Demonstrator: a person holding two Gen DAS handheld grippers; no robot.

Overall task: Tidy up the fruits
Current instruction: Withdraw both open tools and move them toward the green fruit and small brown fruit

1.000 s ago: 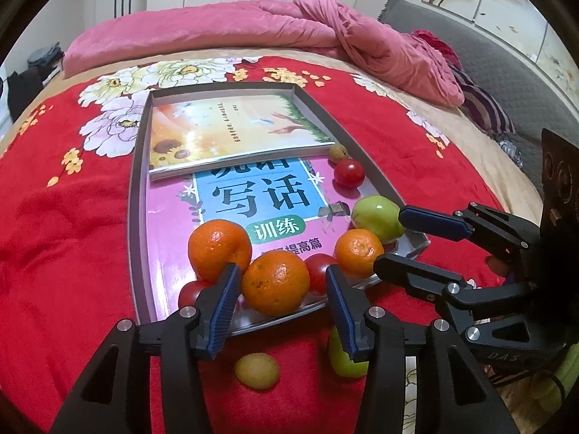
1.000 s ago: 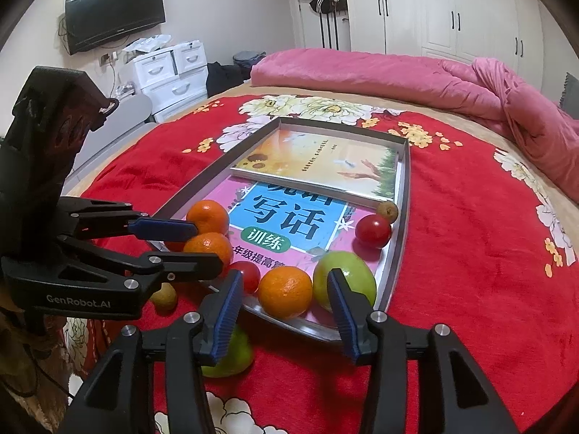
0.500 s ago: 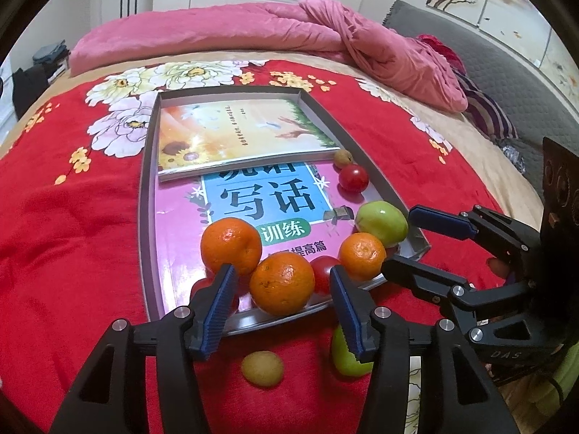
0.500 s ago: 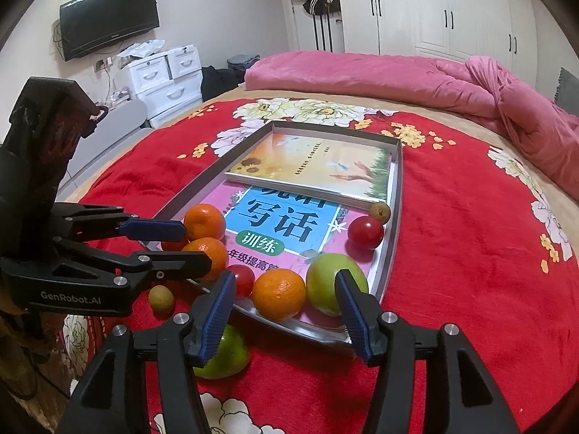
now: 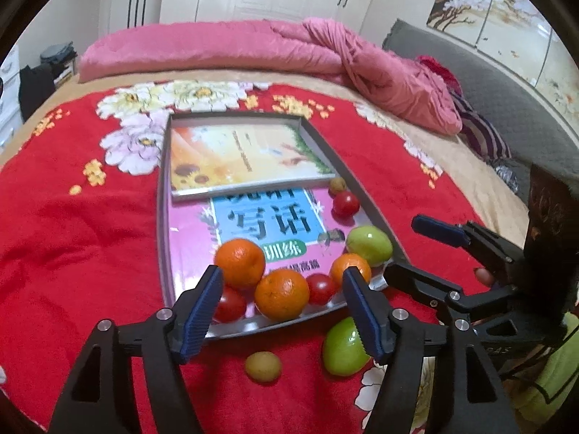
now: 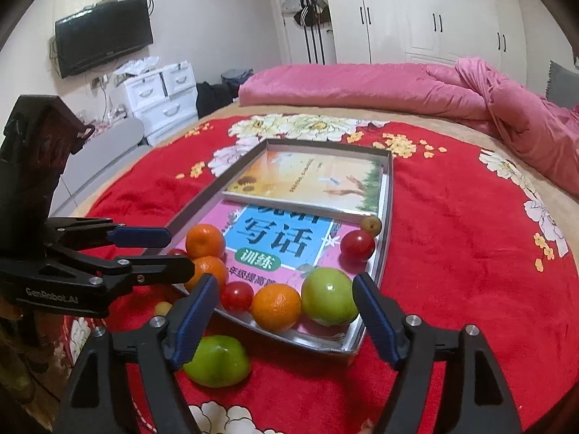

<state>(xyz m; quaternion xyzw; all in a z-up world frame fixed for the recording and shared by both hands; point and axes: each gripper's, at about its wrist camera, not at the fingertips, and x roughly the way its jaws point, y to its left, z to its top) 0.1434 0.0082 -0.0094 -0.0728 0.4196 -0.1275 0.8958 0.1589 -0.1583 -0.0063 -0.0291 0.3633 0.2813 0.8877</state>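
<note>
A grey tray [image 5: 164, 195] on the red bedspread holds two books, three oranges [image 5: 281, 293], tomatoes [image 5: 345, 204], a green apple [image 5: 369, 245] and a small yellow fruit [image 5: 338, 184]. Outside its near edge lie a second green apple [image 5: 342, 349] and a small yellow fruit [image 5: 263, 366]. My left gripper [image 5: 282, 313] is open and empty, above the tray's near edge. My right gripper [image 6: 286, 320] is open and empty, near the tray's corner; the loose apple [image 6: 217, 361] lies by its left finger. Each gripper shows in the other's view.
A rumpled pink quilt [image 5: 325, 54] lies at the far side of the bed. White drawers [image 6: 155, 97] and a wall television [image 6: 103, 36] stand beyond the bed's left edge. Red bedspread [image 6: 470, 253] stretches to the right of the tray.
Both grippers have drawn back and risen a little from the tray. Their jaws have opened slightly wider. The fruits have not moved.
</note>
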